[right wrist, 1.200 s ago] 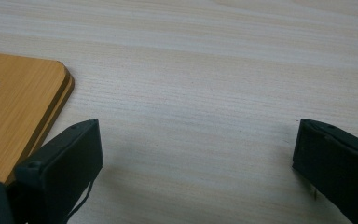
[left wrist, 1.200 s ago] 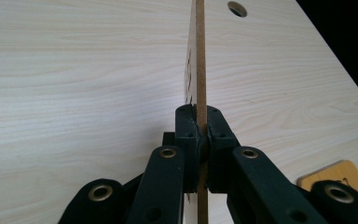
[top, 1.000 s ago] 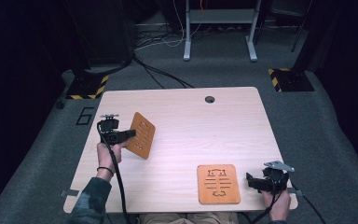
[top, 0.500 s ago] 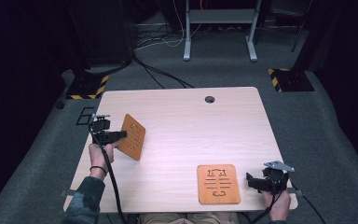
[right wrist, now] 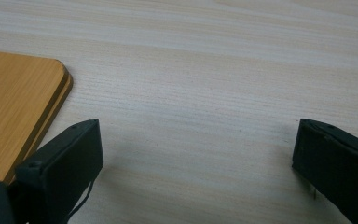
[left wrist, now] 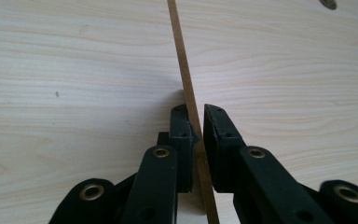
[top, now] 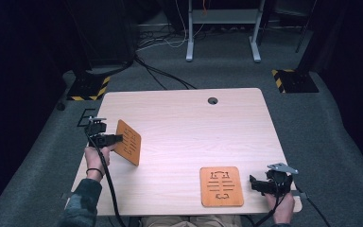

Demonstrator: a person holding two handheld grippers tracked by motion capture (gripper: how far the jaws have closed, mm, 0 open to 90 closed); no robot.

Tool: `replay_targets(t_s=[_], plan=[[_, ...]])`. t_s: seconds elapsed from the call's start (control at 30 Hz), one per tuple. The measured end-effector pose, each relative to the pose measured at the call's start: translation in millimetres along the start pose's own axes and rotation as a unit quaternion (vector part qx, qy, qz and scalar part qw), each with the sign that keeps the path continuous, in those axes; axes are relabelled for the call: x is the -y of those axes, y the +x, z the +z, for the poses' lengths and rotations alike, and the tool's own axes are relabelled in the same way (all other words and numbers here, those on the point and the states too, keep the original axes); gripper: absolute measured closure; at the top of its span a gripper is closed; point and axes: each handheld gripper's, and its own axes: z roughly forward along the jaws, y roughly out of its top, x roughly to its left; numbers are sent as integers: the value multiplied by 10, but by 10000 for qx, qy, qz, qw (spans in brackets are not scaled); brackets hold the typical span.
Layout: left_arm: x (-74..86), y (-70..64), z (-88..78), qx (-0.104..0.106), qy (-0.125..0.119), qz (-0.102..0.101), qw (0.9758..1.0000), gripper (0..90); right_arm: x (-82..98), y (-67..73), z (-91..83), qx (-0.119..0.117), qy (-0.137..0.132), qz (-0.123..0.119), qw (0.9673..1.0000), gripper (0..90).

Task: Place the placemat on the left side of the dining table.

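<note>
The held board (top: 128, 142), an orange-brown wooden plate cut with a pattern of short slots, stands tilted on edge at the left of the high view, near the table's (top: 179, 118) left border. Compared with the two earlier high views it now sits lower and farther toward the left edge of the frame, so it is probably being brought down to be laid on the wood. In the left gripper view the board appears edge-on as a thin brown strip (left wrist: 186, 88) running up the frame. The left gripper (left wrist: 195, 122) pinches this strip; its jaws have just opened slightly, with the board between them and the left-hand pad touching it, which suggests a release is beginning. A second board (top: 221, 186) of the same make lies flat at the lower centre of the high view. Just to its right the right gripper (top: 254, 183) rests with jaws spread wide and nothing between them.
</note>
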Motion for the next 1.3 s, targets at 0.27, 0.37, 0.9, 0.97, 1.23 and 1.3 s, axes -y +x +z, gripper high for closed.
replay_targets(t_s=[0.27,0.37,0.9,0.97,1.23,1.3], plan=[[-8,24,13,-244,81,166,9995,779,0,0,1,-6,6,-9,10000,8],[-5,48,26,-280,75,202,9994,762,0,1,1,-5,3,-10,10000,8],[58,302,90,-351,214,3,9992,673,-1,4,3,17,4,-13,10000,8],[64,316,93,-348,234,5,9991,663,-1,4,3,18,4,-16,10000,8],[109,406,137,-380,215,-36,9990,623,0,3,2,14,3,-12,10000,8],[121,430,141,-362,249,-81,9990,618,0,4,2,16,1,-12,10000,9]])
